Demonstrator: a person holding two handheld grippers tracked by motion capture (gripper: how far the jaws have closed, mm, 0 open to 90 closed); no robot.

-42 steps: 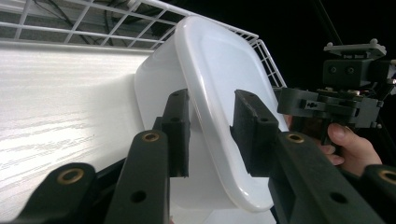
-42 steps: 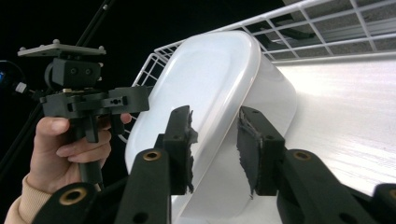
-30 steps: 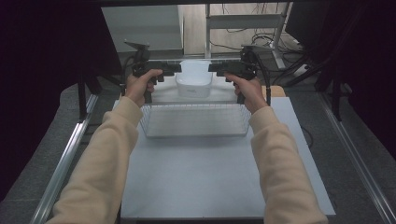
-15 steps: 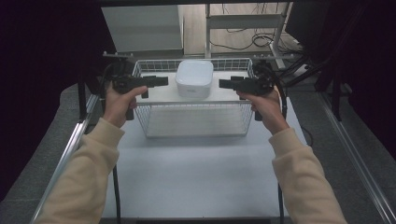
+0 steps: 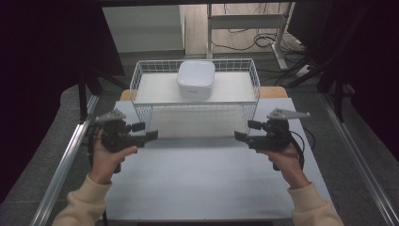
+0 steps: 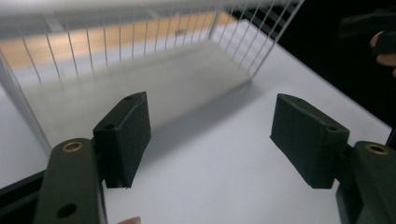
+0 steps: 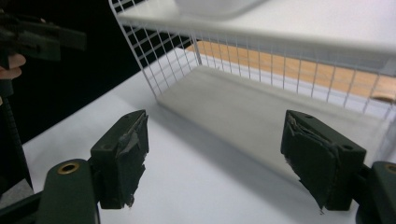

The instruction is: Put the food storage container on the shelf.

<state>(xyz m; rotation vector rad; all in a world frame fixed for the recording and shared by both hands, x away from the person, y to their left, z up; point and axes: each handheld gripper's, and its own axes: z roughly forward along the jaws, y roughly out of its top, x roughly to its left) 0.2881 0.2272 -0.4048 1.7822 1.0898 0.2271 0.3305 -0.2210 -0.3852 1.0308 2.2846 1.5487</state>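
White box (image 5: 196, 79) atop wire basket (image 5: 141, 77) (far end), L gripper (image 5: 148, 131) & R gripper (image 5: 243, 130) near its front corners

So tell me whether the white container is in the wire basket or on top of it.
On top: the white container rests on the wire basket, on its flat white upper panel.

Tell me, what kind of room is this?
Probably a lab or test bench: a white tabletop on a metal frame, loose cables on the floor, and hand-held black two-jaw grippers near a white wire basket.
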